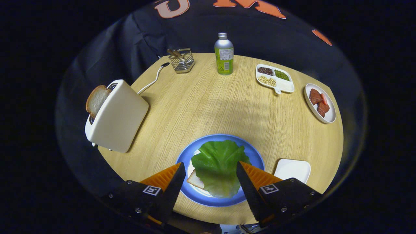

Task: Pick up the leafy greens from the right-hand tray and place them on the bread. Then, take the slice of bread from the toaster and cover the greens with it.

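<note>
A green leaf of lettuce (218,167) lies on a slice of bread (196,180), whose corner peeks out at the leaf's left, on a blue plate (253,155). My gripper (211,170) hovers above them, open, its fingers standing either side of the leaf without touching it. A white toaster (118,117) stands to the left beyond the fingers, tilted in this view, with a second slice of bread (96,100) sticking out of its slot. A small white square tray (292,169), bare, sits just right of the plate.
At the far side of the round wooden table (208,104) stand a green bottle (224,55) and a wire basket (182,60). A divided dish of beans (274,78) and a white plate of meat (320,103) sit far right. The toaster's cord (152,81) runs back.
</note>
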Available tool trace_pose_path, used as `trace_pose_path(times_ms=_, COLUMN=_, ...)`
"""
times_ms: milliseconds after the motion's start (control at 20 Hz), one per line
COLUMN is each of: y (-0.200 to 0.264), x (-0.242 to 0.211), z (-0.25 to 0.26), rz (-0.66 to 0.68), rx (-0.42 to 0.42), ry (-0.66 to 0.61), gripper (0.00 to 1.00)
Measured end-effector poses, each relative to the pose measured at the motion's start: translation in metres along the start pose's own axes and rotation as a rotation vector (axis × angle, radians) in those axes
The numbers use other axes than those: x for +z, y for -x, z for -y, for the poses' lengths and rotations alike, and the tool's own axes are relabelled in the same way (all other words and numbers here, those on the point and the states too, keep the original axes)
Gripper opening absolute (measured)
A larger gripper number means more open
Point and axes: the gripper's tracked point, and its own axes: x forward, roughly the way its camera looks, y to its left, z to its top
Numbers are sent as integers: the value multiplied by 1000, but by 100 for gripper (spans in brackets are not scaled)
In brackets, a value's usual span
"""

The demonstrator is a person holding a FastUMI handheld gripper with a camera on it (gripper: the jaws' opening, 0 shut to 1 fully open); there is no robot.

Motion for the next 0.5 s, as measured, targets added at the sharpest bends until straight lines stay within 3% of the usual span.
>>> trace_pose_path(times_ms=500, y=50, x=94, z=-108, rz=78, rx=75, ry=-50, gripper=98)
